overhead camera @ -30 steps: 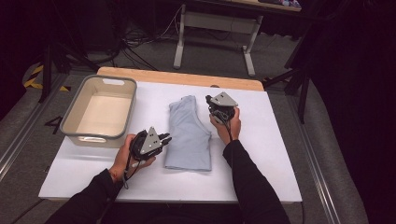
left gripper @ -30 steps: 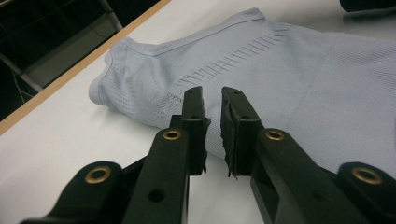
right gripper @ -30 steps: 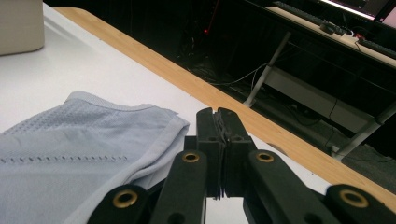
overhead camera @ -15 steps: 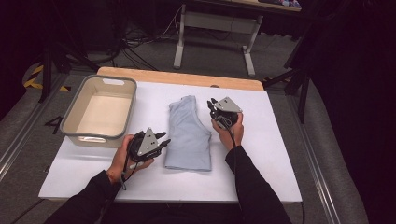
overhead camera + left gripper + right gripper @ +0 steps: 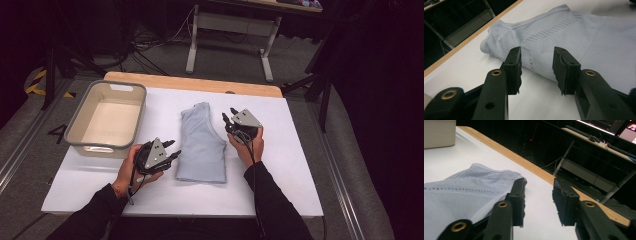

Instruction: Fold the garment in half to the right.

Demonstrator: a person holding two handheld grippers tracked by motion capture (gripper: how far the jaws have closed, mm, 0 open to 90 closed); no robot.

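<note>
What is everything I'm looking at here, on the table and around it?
Folded garment: one, pale blue, middle of the table, lying flat between the two claws.
Bin: one, beige, left part of the table, nothing visible inside.
Table: one, white top with a wooden strip along the far edge.
Stand: one, light grey metal frame, on the floor beyond the table.
Cables: several, dark, on the floor behind the table.
Left claw: one, black with a grey plate, jaws open, at the garment's near left edge.
Right claw: one, black with a grey plate, jaws open, at the garment's right edge.
Person's forearms: two, dark sleeves, entering from the bottom.
</note>
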